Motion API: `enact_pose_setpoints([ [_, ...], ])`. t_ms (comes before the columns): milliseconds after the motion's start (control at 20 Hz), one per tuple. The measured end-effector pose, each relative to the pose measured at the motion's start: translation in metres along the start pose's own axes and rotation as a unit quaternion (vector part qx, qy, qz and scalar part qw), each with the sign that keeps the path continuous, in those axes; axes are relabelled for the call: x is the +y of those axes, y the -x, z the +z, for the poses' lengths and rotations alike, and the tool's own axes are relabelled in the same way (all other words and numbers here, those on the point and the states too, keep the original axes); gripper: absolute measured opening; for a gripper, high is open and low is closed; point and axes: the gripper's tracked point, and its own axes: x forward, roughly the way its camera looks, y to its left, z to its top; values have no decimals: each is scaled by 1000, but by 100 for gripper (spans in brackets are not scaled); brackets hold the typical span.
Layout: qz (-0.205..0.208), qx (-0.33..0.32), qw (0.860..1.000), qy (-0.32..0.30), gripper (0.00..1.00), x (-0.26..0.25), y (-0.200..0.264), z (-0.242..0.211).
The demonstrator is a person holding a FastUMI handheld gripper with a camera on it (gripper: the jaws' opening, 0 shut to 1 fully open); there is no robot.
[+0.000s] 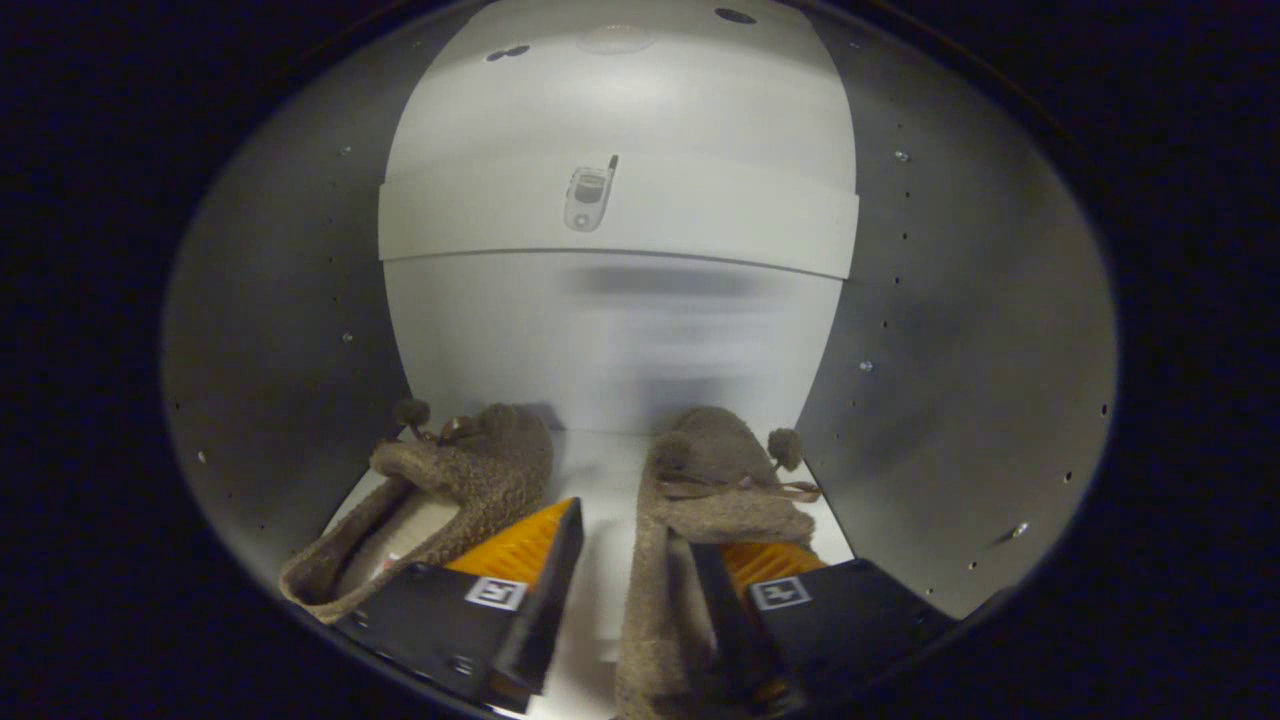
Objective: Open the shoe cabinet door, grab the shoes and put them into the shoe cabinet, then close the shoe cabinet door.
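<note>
- The gripper [625, 590] has two blocky fingers with ridged inner pads.
- Each finger carries a small square black-and-white marker on top.
- A screw head shows on the left finger.

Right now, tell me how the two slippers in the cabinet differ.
The left slipper lies angled on the cabinet floor, its opening and pale insole showing; the right slipper points straight toward the back wall. The left slipper sits outside the open claw, beside one finger; the right slipper lies partly between the fingers, the other finger inside its opening. Both are brown, fuzzy, with pom-poms.
</note>
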Motion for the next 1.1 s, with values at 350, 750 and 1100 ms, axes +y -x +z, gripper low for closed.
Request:
enact_pose_setpoints([
  [350, -7, 9, 1000, 1, 88, -1, 15, 0],
  [750, -10, 6, 1000, 13, 88, 6, 51, 0],
  [1100, -15, -42, 999, -3, 90, -3, 113, 20],
])
